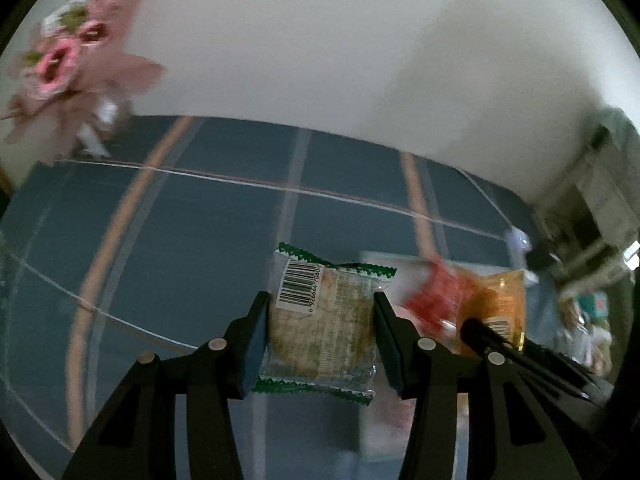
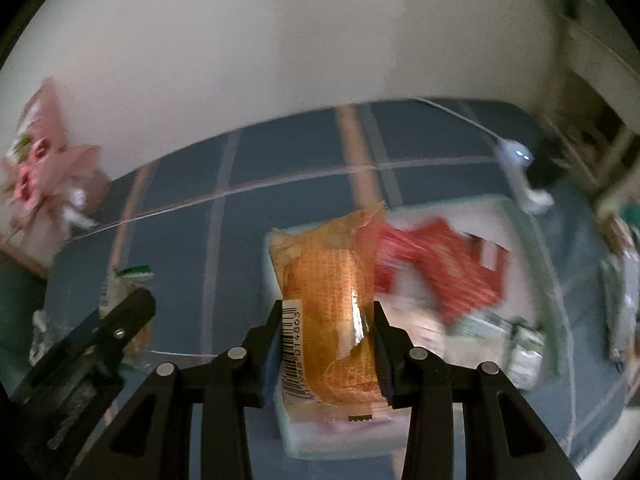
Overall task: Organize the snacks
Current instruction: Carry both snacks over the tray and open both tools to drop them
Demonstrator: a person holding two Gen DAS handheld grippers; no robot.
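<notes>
Left wrist view: the left gripper (image 1: 320,332) is seen with its jaws clenched on a clear snack pack with green zigzag seams (image 1: 324,320), barcode facing up near the left jaw; the pack is held off the surface, above the blue checked tabletop (image 1: 180,240). To the right, the right gripper (image 1: 520,348) is seen as a dark blurred bar, with an orange snack pack (image 1: 506,300) at its tip. Behind that, a red packet (image 1: 434,296) is seen, smeared by motion blur. A pink flower bouquet (image 1: 76,60) is seen at the far left edge against the white wall (image 1: 320,60). Right wrist view: the right gripper (image 2: 326,340) is shown with jaws clamped on the orange snack pack (image 2: 332,312), held upright-ish with the barcode strip along the left jaw, raised over a pale shallow tray (image 2: 520,216). The red packet (image 2: 448,264) is seen lying in the tray, just beside and behind the orange pack. Further packets in the tray's right part are too blurred to be identified. The left gripper (image 2: 132,312) is seen at the lower left, the green-seamed pack (image 2: 128,280) partly visible in it, well apart from the tray. A small white object with two lit dots (image 2: 518,156) is seen on the tabletop (image 2: 280,168) beyond the tray; what it is cannot be told.
</notes>
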